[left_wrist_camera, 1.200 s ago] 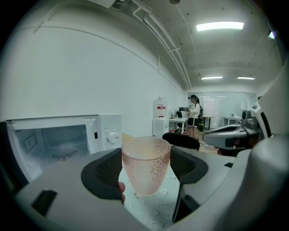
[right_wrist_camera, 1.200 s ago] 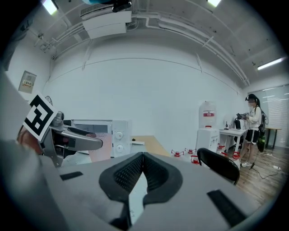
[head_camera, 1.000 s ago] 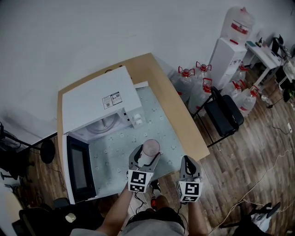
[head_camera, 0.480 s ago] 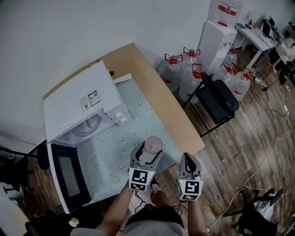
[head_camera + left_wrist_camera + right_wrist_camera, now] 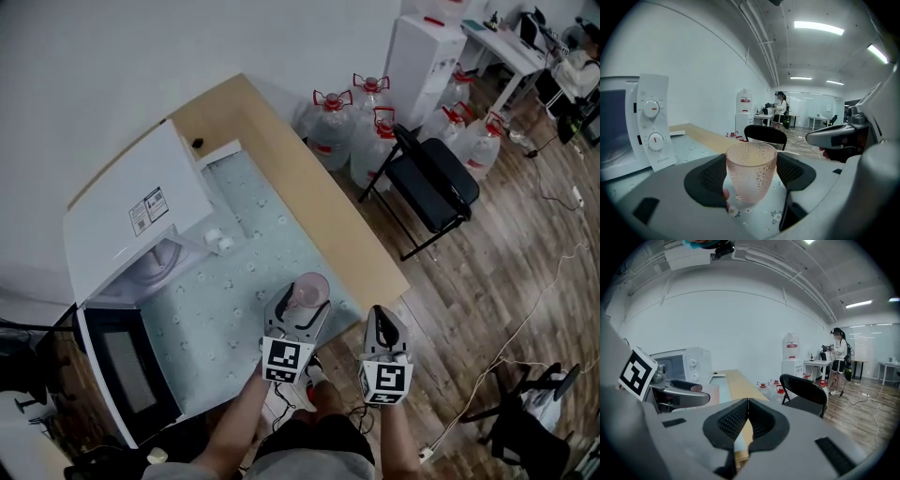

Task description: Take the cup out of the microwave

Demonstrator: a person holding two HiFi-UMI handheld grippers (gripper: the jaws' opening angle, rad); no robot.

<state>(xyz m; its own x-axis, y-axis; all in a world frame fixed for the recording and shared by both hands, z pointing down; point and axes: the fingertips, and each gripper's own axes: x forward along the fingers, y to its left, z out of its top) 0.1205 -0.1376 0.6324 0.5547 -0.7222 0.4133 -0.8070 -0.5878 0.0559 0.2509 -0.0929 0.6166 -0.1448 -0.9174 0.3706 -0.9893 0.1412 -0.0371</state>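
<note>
left gripper (image 5: 301, 305): still clamping the pink cup (image 5: 310, 288) at lower centre
right gripper (image 5: 382, 322): jaws staying pressed together, empty
microwave (image 5: 131, 221): drifting toward the left edge

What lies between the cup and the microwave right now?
Only bare floral mat: the head view shows nothing on it between the cup, held in the left gripper, and the microwave.

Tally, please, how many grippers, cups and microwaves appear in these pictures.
Grippers: 2, the left gripper and the right gripper
Cups: 1, the pink cup, held between the left gripper's jaws
Microwaves: 1, the white microwave, door open
Total: 4
</note>
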